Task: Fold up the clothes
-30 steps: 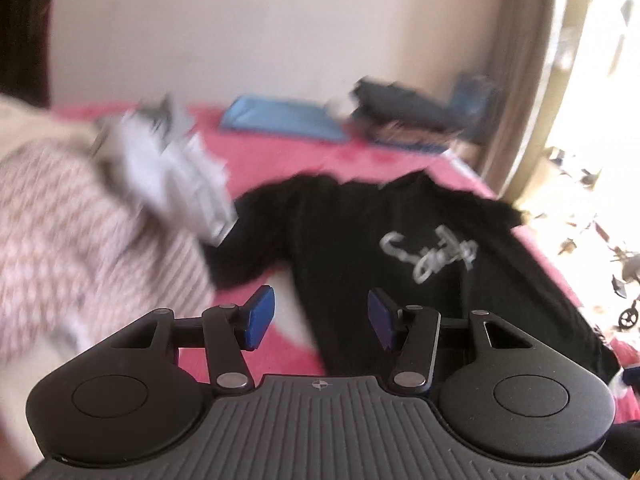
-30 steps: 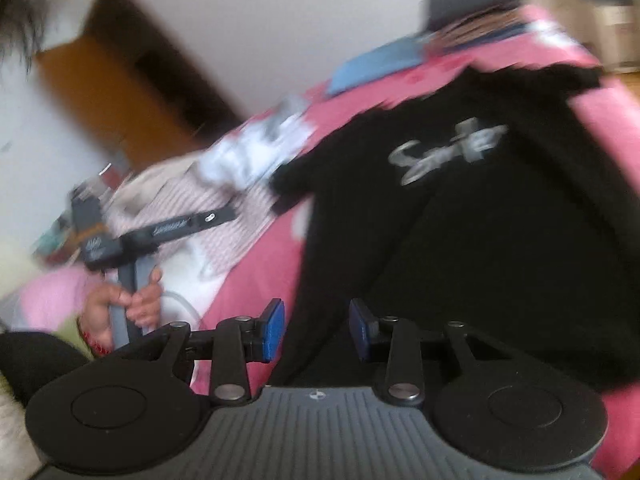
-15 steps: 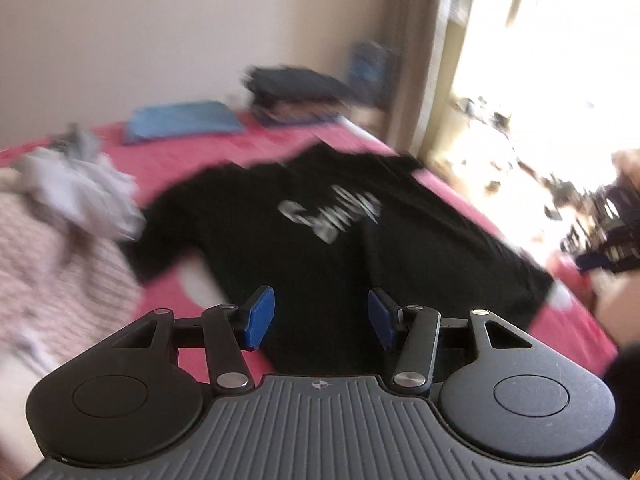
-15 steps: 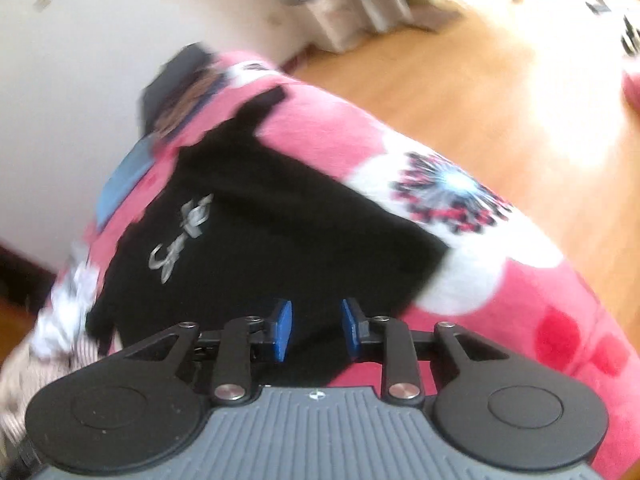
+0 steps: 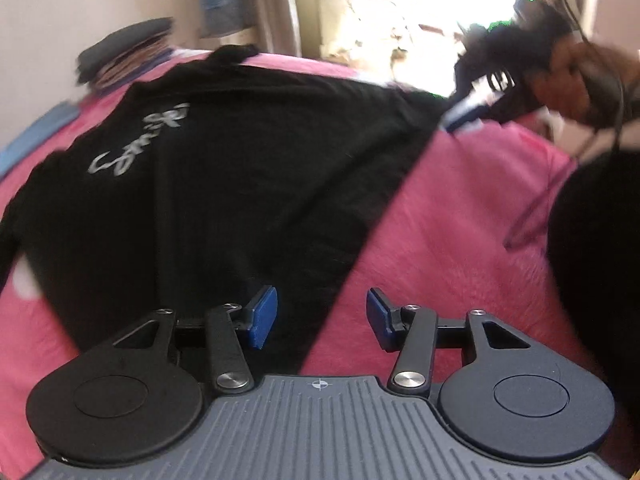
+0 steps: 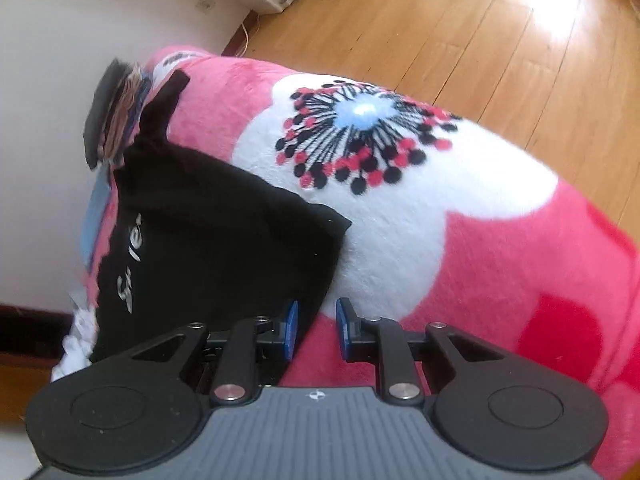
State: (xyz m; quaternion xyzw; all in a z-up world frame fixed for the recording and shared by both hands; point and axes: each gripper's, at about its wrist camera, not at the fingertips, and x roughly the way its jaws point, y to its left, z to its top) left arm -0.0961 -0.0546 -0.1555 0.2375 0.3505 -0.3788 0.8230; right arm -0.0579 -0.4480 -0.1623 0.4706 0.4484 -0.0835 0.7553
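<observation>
Across a pink fleece blanket (image 5: 460,216) a black T-shirt (image 5: 224,184) lies spread flat, front up, with silver-grey script lettering (image 5: 140,140) on its chest. From the left wrist view, the shirt fills the left and middle of the scene, and its hem edge runs on a slant from the upper right down toward the left gripper (image 5: 322,318). That gripper hangs just over the hem: its jaws stand wide apart with nothing between them, the left blue pad (image 5: 262,318) over black cloth and the right blue pad over pink blanket. Whether either pad touches the fabric cannot be told. At the far upper left a stack of folded dark clothes (image 5: 124,54) sits beside the shirt's sleeve, and at the upper right the scene is blurred, showing only part of a person.

From the right wrist view, the right gripper (image 6: 316,330) sits low over the same shirt's hem near its pointed corner (image 6: 340,224). Its jaws are parted by a narrower gap and hold nothing; the shirt's edge runs down to just ahead of the gap. A large white flower print with red and black dots (image 6: 360,136) marks the blanket beside that corner. Beyond the bed lies a wooden floor (image 6: 500,40), and crumpled white cloth (image 6: 78,340) shows at the shirt's far left
</observation>
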